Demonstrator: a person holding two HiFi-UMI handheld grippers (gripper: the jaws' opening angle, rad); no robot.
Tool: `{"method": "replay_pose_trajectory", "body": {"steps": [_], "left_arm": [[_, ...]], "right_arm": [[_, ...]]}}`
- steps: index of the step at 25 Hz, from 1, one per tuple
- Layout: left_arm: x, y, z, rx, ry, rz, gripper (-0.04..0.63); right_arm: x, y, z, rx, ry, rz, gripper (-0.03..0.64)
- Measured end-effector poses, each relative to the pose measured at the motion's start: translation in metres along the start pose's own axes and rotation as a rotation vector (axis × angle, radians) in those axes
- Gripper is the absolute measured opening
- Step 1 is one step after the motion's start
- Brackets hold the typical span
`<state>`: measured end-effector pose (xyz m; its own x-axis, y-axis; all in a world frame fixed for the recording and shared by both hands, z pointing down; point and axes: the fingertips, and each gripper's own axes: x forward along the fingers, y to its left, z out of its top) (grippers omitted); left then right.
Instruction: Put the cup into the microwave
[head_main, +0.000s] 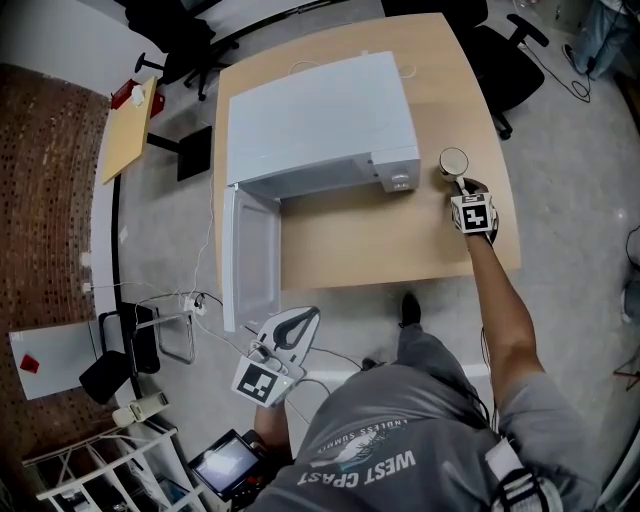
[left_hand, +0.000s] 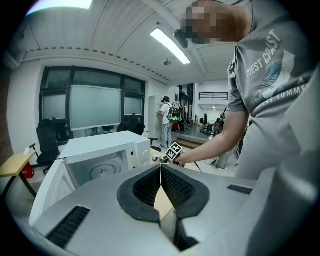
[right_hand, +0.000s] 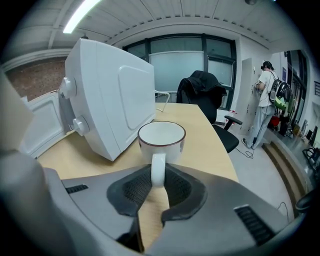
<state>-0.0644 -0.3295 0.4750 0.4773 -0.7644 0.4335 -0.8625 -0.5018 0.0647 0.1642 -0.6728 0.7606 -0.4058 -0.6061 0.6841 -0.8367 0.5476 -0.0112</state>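
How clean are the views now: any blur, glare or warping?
Head view: sharp, evenly lit, edges bowed, cup small beside the microwave. Right gripper view: cup sharp, heavy fisheye, dark corners. Left gripper view: ceiling light blown out, same fisheye.

One microwave (head_main: 315, 120): one door (head_main: 250, 255), one turntable (left_hand: 102, 171), two knobs (right_hand: 67, 87). One cup (head_main: 454, 161), one handle (right_hand: 158, 172). Two tools: left tool (head_main: 305, 318), right tool (head_main: 461, 184). Two marker cubes (head_main: 258, 382), one per tool. Two benches: large bench (head_main: 400, 250), small bench (head_main: 128, 130). Two black chairs: left chair (head_main: 175, 40), right chair (head_main: 505, 60). Two people: near person (head_main: 420, 440), far person (right_hand: 265, 95).
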Motion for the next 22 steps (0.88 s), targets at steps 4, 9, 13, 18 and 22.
{"method": "replay_pose_trajectory", "body": {"steps": [4,9,13,18,22], "left_arm": [[-0.004,-0.004,0.0,0.006,-0.006,-0.005,0.021],[-0.012,-0.004,-0.003,0.005,-0.006,-0.001,0.021],[-0.013,-0.007,-0.002,0.008,-0.005,-0.007,0.021],[-0.014,-0.009,0.0,0.016,-0.014,-0.014,0.021],[-0.015,-0.018,0.004,0.018,-0.005,-0.014,0.021]], "right_arm": [[-0.011,0.0,-0.002,0.02,-0.017,-0.003,0.071],[-0.021,0.0,-0.007,0.035,-0.023,-0.008,0.071],[-0.028,0.0,-0.008,0.035,-0.03,-0.007,0.071],[-0.036,0.005,-0.004,0.037,-0.05,0.004,0.071],[-0.055,0.006,0.004,0.03,-0.075,0.018,0.071]]}}
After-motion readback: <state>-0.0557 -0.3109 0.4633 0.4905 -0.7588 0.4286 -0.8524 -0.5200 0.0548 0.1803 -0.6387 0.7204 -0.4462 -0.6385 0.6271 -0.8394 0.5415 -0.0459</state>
